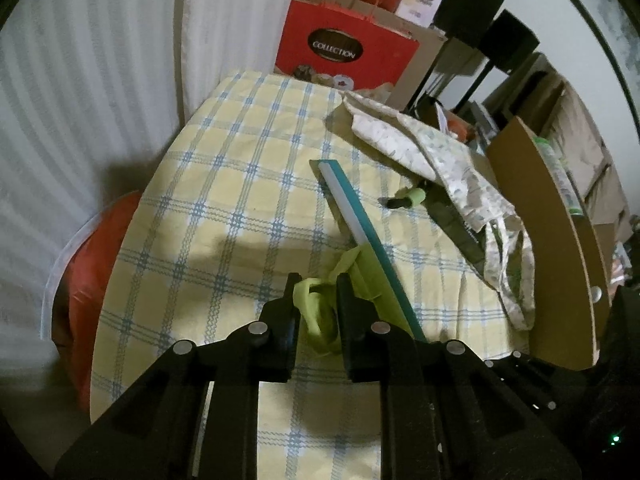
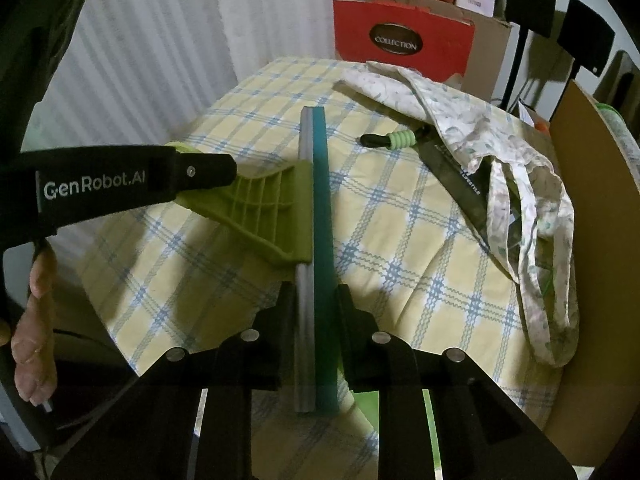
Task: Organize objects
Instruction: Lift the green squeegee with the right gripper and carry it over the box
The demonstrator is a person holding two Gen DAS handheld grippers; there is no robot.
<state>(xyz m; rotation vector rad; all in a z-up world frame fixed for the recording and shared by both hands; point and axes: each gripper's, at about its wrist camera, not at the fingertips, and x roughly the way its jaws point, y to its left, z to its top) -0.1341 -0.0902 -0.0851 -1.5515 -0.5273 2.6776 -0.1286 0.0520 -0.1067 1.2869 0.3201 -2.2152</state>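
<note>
Two tongs hold one squeegee [image 2: 316,208] above the checked tabletop [image 1: 224,184]: the left tongs [image 1: 316,292] are clamped on its lime-green handle [image 1: 316,312], the right tongs [image 2: 314,300] on its long teal-and-grey blade [image 2: 320,184], which runs straight ahead from between them. To do this well, the person should probably keep both grips firm and move the hands together so the blade does not twist, steering clear of the floral cloth bag [image 2: 500,152] to the right
</note>
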